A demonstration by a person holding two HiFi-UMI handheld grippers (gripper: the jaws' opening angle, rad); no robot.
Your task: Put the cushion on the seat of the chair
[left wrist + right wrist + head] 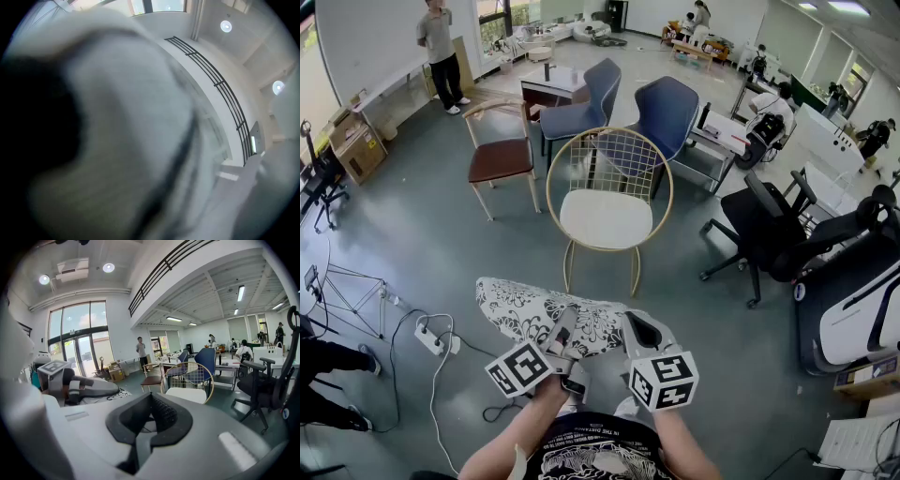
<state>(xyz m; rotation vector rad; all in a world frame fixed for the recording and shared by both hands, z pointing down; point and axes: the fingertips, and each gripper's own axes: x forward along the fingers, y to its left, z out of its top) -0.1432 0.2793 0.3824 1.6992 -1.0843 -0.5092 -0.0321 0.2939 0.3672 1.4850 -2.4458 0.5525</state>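
In the head view I hold a black-and-white patterned cushion [530, 314] low in front of me. My left gripper [565, 325] is shut on its near edge. Blurred pale fabric [122, 131] fills the left gripper view and hides the jaws. My right gripper [639, 328] sits at the cushion's right end, its black pads [161, 416] closed together; I see no fabric plainly between them. The gold wire chair [606, 217] with a white seat [187, 394] stands just beyond the cushion, facing me. The right gripper view also shows my left gripper [115, 389] resting on the cushion [123, 393].
Behind the gold chair stand a wooden chair with a brown seat [500, 157] and two blue chairs [581, 103] [666, 111]. A black office chair [769, 230] is at the right. A power strip with cables [431, 337] lies on the floor at my left.
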